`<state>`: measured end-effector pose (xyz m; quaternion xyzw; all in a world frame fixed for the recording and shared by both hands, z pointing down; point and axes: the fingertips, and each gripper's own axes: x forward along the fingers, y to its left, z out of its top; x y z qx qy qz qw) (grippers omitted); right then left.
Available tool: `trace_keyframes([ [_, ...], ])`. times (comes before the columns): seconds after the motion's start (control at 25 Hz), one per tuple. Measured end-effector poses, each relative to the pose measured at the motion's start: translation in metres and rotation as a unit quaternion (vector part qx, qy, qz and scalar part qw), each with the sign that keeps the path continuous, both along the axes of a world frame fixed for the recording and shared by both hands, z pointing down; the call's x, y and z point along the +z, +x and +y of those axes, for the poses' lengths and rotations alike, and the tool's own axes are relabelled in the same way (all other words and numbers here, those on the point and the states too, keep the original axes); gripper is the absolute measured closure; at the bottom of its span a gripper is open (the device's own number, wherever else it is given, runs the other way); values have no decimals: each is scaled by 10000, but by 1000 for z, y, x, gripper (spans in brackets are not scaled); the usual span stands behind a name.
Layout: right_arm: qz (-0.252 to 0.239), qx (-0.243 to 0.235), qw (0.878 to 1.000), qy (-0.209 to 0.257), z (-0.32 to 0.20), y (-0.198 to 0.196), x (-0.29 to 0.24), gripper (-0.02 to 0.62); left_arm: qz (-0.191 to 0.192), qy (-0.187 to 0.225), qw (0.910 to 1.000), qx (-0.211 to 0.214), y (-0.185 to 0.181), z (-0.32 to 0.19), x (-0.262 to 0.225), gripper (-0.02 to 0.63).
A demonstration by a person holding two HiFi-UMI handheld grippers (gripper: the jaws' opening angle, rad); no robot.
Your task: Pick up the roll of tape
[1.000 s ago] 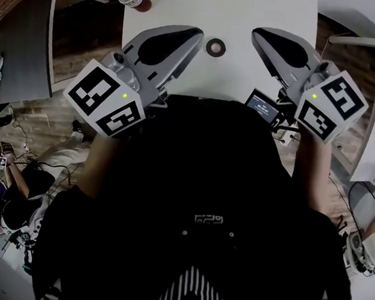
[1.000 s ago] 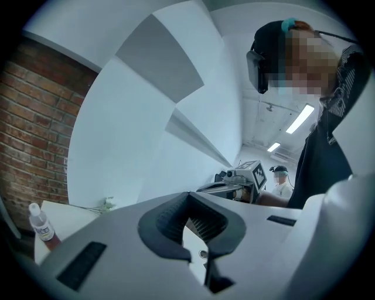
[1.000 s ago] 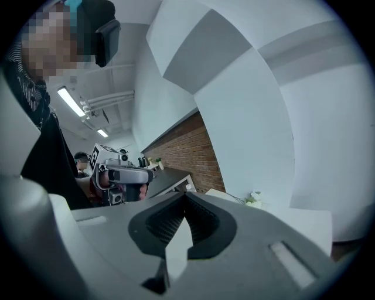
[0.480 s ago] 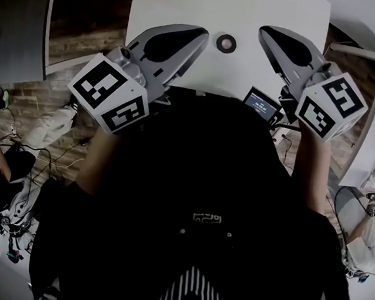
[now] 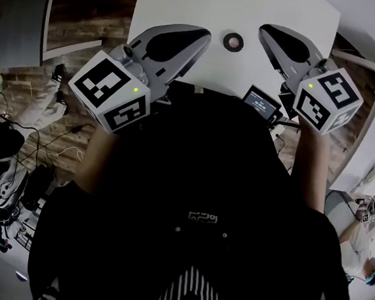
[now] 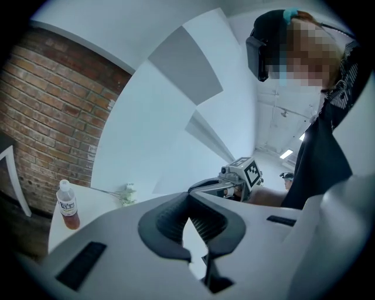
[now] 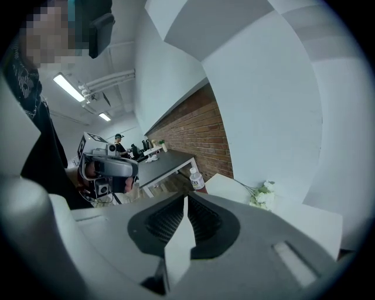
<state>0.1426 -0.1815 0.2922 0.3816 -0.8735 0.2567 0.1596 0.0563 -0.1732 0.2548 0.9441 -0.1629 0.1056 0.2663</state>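
Note:
The roll of tape (image 5: 233, 42), a small dark ring, lies flat on the white table (image 5: 287, 10) in the head view, between the tips of both grippers. My left gripper (image 5: 207, 30) is just to its left, shut with nothing held. My right gripper (image 5: 262, 29) is just to its right, also shut and empty. In the left gripper view the left gripper (image 6: 188, 196) has its jaws meeting at the tip. The right gripper (image 7: 186, 199) looks the same in its own view. Neither gripper view shows the tape.
A small bottle (image 6: 68, 205) of reddish liquid and a sprig of white flowers (image 6: 126, 194) stand at the table's far side. A small screen (image 5: 261, 104) sits by the near edge. A black table (image 7: 167, 159) and white chair frames (image 5: 52, 14) flank the table.
Both grippers have sunk a little toward the table and stay shut. In the head view the table and tape have shifted right and up as the head moved.

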Motion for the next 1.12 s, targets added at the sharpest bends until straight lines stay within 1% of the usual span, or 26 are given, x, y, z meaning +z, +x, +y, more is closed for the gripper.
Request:
trace_keyframes([
  [0.12,184,-92,9998,-42,2,3,11,568,-11,-15,9999,-103,0,3,3,603],
  [0.24,252,-146,9995,-123,0,2,17,541,-27,-23,9998,-192,-5,3,1,603],
  [0.4,306,-254,9989,-244,-3,-11,26,479,-59,-1,9995,-295,-18,3,-2,602],
  [0.52,349,-340,9984,-286,-3,-16,37,461,-98,28,9994,-345,-21,4,2,603],
  [0.68,441,-407,9974,-393,4,-10,53,426,-143,-12,9991,-406,-21,14,9,603],
  [0.88,523,-472,9958,-576,14,-10,79,400,-175,-34,9984,-542,-29,27,18,603],
  [0.96,522,-516,9953,-633,16,-10,85,390,-196,-24,9981,-588,-29,29,18,603],
  [1.12,322,-586,9948,-762,16,-11,83,370,-232,-28,9970,-742,-34,33,15,603],
])
